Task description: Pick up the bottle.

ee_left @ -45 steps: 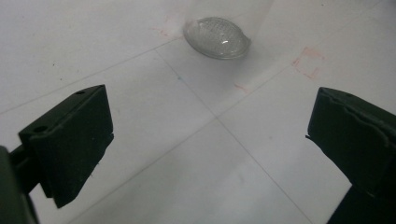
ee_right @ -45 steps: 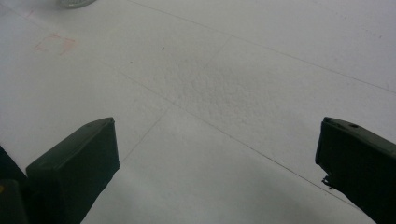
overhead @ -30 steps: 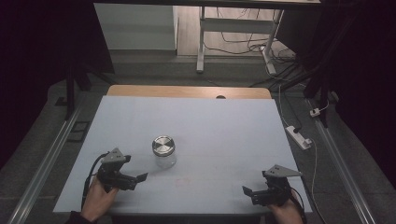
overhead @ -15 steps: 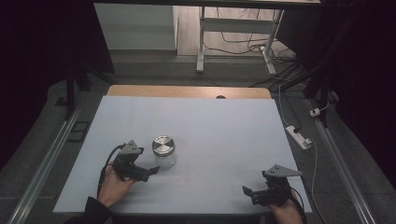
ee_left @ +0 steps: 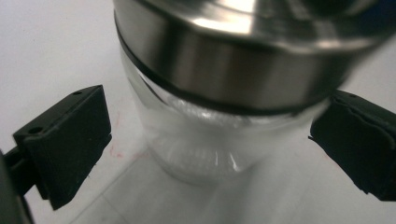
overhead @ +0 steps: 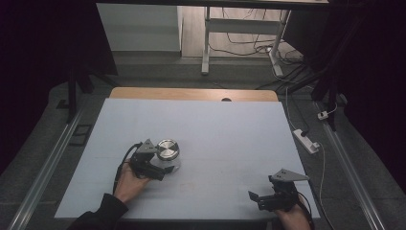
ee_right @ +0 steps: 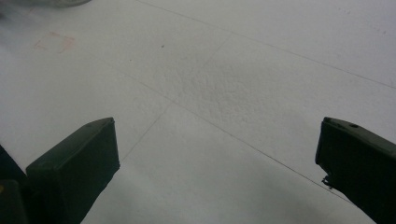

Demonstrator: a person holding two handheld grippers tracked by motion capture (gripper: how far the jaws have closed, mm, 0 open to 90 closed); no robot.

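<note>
The jar (overhead: 168, 154) stands near the left front of the table (overhead: 230, 139). Your left gripper (overhead: 160, 171) is spread wide around it, not touching. Your right gripper (overhead: 261, 199) is spread too, holding nothing. Glass is hard, smooth and breakable, so squeeze the clear body (ee_left: 205, 140) under the metal lid (ee_left: 233, 60) gently.

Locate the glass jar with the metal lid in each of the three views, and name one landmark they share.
High view: the jar stands left of centre on the table, at the left gripper.
Left gripper view: the jar is close up at upper centre, between the open jaws.
Right gripper view: I cannot make out the jar for certain.
Shared landmark: the white table surface with its thin seam lines.
</note>
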